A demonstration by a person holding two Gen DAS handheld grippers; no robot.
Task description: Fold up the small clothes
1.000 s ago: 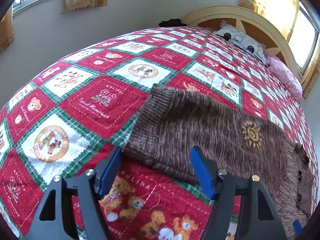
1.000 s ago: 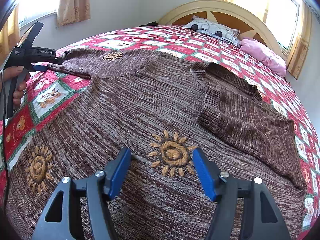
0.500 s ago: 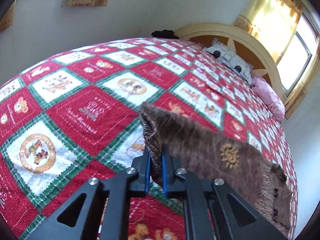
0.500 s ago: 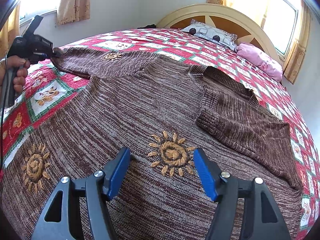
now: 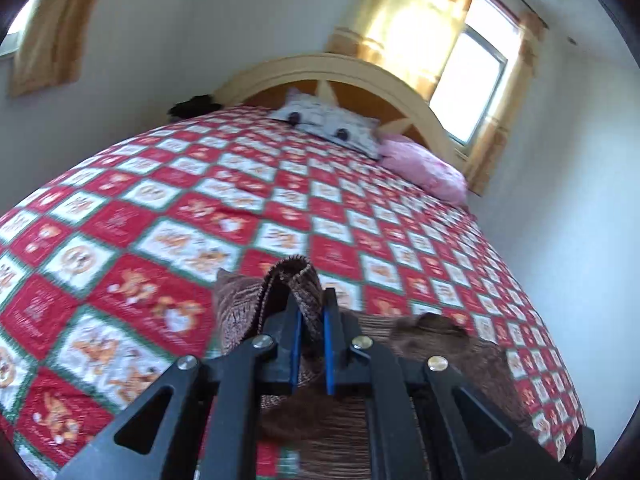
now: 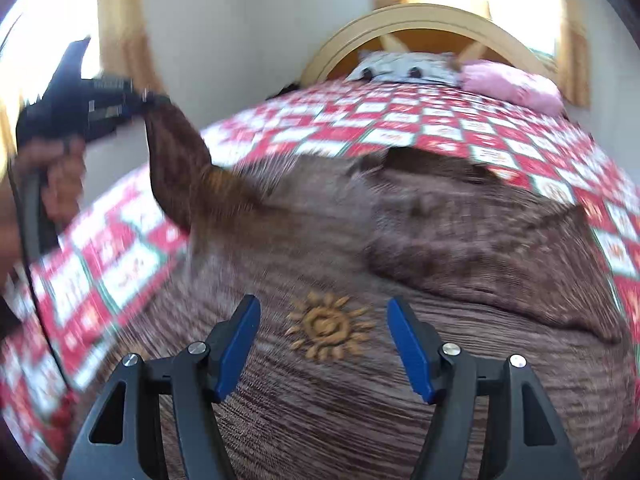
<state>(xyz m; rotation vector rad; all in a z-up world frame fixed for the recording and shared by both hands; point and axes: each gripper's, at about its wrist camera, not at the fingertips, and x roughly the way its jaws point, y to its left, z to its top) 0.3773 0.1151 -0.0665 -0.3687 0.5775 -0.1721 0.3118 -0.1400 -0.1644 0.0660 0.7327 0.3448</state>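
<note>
**Left gripper lifts a sweater sleeve; right gripper open above the body**

Nearest in the right wrist view, the right gripper [image 6: 320,344] hangs with its blue pads wide apart and nothing between them. Just beyond the pads lies the sweater [image 6: 400,380], brown knit, spread flat on the quilt [image 6: 420,128], with a tan sun motif [image 6: 330,328] showing between the fingers. Its right sleeve [image 6: 480,256] lies folded across the chest.

To the left, the other sleeve [image 6: 176,160] rises off the bed to the left gripper [image 6: 146,100], held by a hand [image 6: 60,168]; this part is blurred. In the left wrist view the left gripper [image 5: 311,320] is clamped tight on the cuff [image 5: 292,280], which bunches up above the pads, the rest of the knit trailing below and to the right.

Farther off, the red, white and green quilt runs to a patterned pillow [image 6: 404,66] and a pink pillow [image 6: 516,86] against the arched wooden headboard [image 6: 420,16]. Yellow curtains [image 5: 412,20] hang beside a bright window [image 5: 468,84].
</note>
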